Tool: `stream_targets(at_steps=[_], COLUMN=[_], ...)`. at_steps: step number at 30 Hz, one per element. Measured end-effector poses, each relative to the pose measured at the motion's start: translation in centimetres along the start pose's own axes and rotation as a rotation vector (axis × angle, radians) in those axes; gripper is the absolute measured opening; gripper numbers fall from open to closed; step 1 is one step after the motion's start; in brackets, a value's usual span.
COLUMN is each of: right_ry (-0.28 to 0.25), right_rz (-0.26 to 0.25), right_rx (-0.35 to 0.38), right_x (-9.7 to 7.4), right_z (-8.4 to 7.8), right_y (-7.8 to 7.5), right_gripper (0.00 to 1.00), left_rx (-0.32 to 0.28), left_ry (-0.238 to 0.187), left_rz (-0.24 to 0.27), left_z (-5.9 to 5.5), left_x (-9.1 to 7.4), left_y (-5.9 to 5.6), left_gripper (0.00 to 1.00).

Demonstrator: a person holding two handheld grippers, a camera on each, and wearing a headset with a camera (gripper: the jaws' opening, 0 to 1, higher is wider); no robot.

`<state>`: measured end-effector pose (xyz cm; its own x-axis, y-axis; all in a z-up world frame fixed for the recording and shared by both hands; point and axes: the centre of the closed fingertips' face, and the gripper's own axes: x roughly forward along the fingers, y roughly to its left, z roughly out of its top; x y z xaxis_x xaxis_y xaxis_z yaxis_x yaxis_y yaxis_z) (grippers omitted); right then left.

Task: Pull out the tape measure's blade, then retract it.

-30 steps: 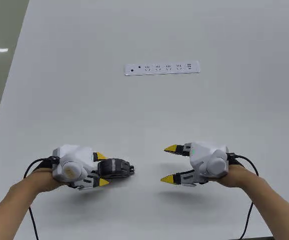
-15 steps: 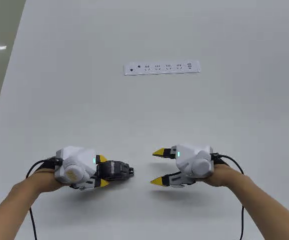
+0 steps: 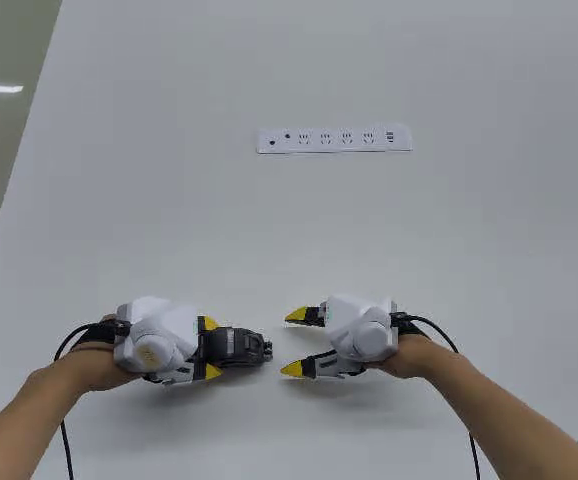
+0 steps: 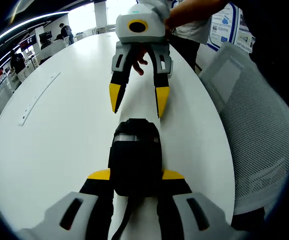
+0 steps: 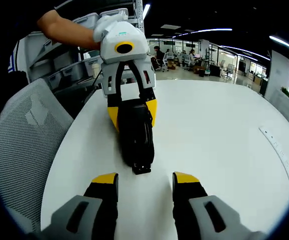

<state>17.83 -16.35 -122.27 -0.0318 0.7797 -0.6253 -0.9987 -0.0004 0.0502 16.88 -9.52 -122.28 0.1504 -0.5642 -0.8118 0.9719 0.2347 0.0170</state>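
A black tape measure [image 3: 236, 345] lies on the white table near the front edge, its blade end pointing right. My left gripper [image 3: 207, 348] is shut on the tape measure [image 4: 135, 155], yellow-tipped fingers pressing both sides of its case. My right gripper [image 3: 294, 342] stands open just right of the blade end, a small gap away. In the right gripper view the tape measure [image 5: 136, 135] lies straight ahead of my right gripper [image 5: 145, 180], whose fingers have nothing between them. The right gripper [image 4: 138, 95] faces me in the left gripper view.
A white power strip [image 3: 334, 139] lies flat on the white table [image 3: 419, 230] further back, centre. A grey mesh chair [image 4: 254, 125] stands beside the table edge. Cables trail from both grippers toward the person.
My right gripper has moved left toward the tape measure's blade end, staying open. The left gripper keeps its hold on the case, shifting only slightly.
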Motion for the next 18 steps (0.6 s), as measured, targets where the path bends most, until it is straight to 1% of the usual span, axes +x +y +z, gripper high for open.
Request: stream_targets(at_steps=[5,15,18], right_ry=[-0.001,0.014,0.018], right_rz=[0.014,0.064,0.072], right_rx=[-0.013,-0.050,-0.060], right_x=[0.7,2.1,2.3], right_z=[0.1,0.0,0.0], right_y=[-0.1,0.5,0.6], right_gripper=[0.38,0.31,0.26], left_rx=[-0.009,-0.030,-0.032], left_ry=[-0.001,-0.011,-0.015], left_rz=[-0.001,0.001,0.002], left_z=[0.0,0.1,0.1], left_x=[0.0,0.0,0.0], left_y=[0.0,0.1,0.1], left_gripper=[0.29,0.28,0.28])
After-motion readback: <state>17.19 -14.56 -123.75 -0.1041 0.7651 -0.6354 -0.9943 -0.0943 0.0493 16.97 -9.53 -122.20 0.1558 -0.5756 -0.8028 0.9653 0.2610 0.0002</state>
